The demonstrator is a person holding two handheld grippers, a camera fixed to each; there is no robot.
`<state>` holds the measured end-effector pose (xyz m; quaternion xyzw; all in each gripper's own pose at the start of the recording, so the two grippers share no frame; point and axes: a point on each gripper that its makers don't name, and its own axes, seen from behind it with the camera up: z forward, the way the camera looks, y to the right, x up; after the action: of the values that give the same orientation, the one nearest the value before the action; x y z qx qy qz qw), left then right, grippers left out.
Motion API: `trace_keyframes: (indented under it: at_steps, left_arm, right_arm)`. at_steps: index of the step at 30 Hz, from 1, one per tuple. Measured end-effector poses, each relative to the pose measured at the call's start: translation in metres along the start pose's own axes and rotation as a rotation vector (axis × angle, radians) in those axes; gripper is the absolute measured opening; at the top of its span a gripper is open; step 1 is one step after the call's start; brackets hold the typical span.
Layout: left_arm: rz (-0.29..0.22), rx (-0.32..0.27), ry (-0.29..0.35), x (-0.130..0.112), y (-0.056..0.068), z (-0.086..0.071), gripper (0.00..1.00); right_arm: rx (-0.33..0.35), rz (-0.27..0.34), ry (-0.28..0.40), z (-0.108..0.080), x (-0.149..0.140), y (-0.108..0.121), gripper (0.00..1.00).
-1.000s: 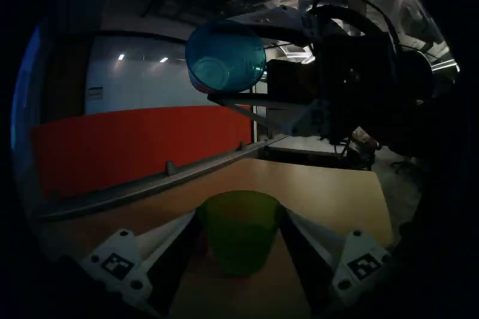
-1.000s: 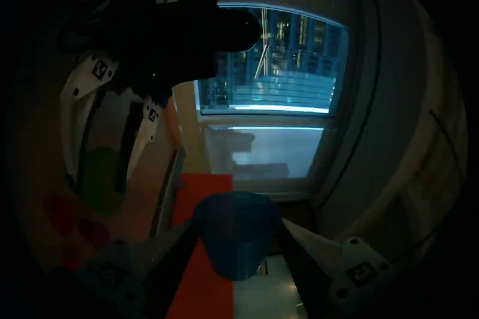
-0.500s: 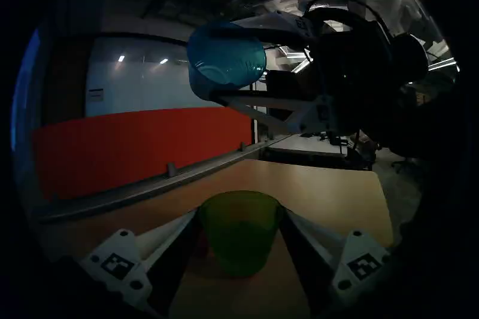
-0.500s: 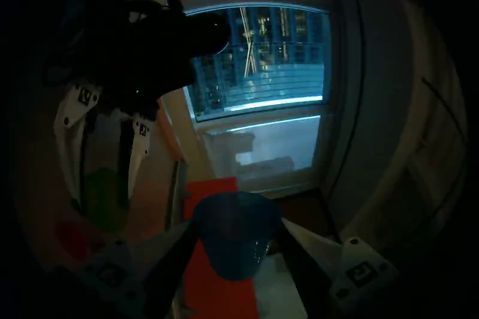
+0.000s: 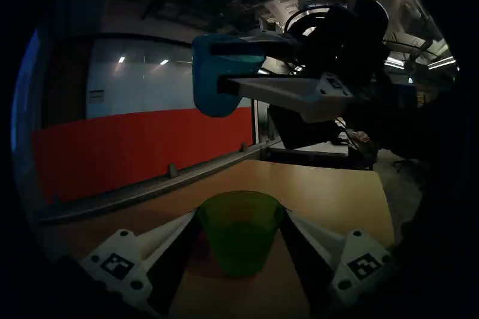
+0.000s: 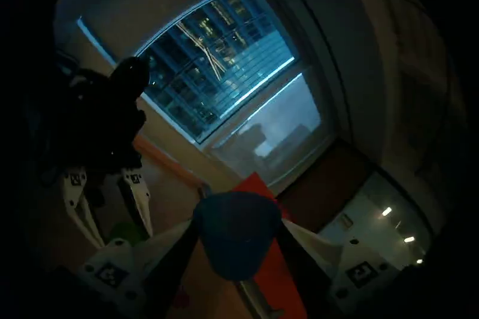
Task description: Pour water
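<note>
The blue cup [image 5: 209,67] hangs high in the air, tipped far off upright. The two fingers of the right claw [image 6: 238,229] are closed on its sides. The green cup [image 5: 239,232] sits low, mouth up, and appears to rest on the table [image 5: 335,193], pinched the same way by the left claw [image 5: 239,218]. In the left gripper view the blue cup is above and slightly left of the green one. I cannot tell how far apart they are in depth, and I can make out no stream of water in this dim light.

The step in hand looks like the pour itself. To do it well, the blue cup's lip should come directly over the green cup's mouth and drop closer before it tips further, since water falling from this height would likely splash or miss. The roll should be slow, while the left claw holds the green cup level and steady. Both cups look like thin plastic, so a harder squeeze could buckle them.

The table is pale wood with a grey rail [image 5: 173,178] along its far edge. Behind it a red panel [image 5: 138,145] runs under a glass wall [image 5: 143,82] that catches ceiling lights. The right gripper view faces a large window [image 6: 221,85] with lit buildings outside, and the room itself is dark.
</note>
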<state>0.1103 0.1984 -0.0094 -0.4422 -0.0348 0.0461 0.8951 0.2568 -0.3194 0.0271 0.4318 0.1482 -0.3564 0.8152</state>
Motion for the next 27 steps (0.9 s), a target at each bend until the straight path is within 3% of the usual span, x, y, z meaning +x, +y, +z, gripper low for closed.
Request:
trace_keyframes:
  at_steps: [10, 16, 21, 27]
  left_arm:
    - [0.001, 0.003, 0.001, 0.001, -0.001, 0.001, 0.88]
    - [0.002, 0.005, 0.000, 0.001, -0.003, 0.001, 0.88]
    - [0.001, 0.008, 0.001, 0.000, -0.004, 0.000, 0.88]
    - [0.002, 0.014, -0.001, 0.000, -0.006, -0.001, 0.88]
  right_arm:
    - [0.067, 0.404, 0.011, -0.002, 0.009, -0.013, 0.89]
    - [0.114, 0.574, 0.022, -0.002, 0.014, -0.020, 0.89]
    - [0.135, 0.642, 0.038, -0.003, 0.022, -0.021, 0.89]
    - [0.130, 0.635, 0.023, -0.004, 0.019, -0.024, 0.89]
